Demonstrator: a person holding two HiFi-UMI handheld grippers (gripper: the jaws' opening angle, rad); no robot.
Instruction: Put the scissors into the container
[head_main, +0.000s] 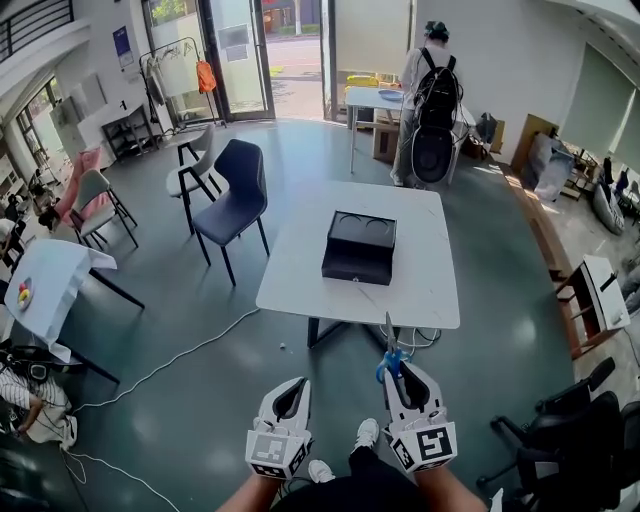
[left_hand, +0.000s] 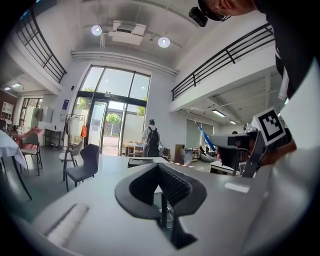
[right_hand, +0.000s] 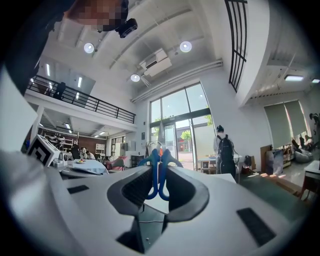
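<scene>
My left gripper (head_main: 291, 388) hangs low in front of me. Its jaws are together on nothing, because this job needs only one tool and the left one has no part in it. Its own view shows the ribbed pads meeting with nothing between them.

Ahead and well apart from both tools, the black container (head_main: 359, 247) sits near the middle of the white table (head_main: 300, 260). Its top faces up and shows two round hollows. I judge that I have to close that gap before I can lower anything in.

Just right of centre, the scissors (head_main: 391, 360) stick out of my right gripper (head_main: 403, 375). Its jaws are clamped on the blue handle loops. The blades are closed and run forward, away from me, with the tip aimed toward the table's near edge. Gripping the handles gives the pads the widest part to bite on and keeps the pointed end leading, so I expect the blades to go into the container first. The scissors are in the air, touching neither the table nor the container, so I judge the carry to be only partway along.
</scene>
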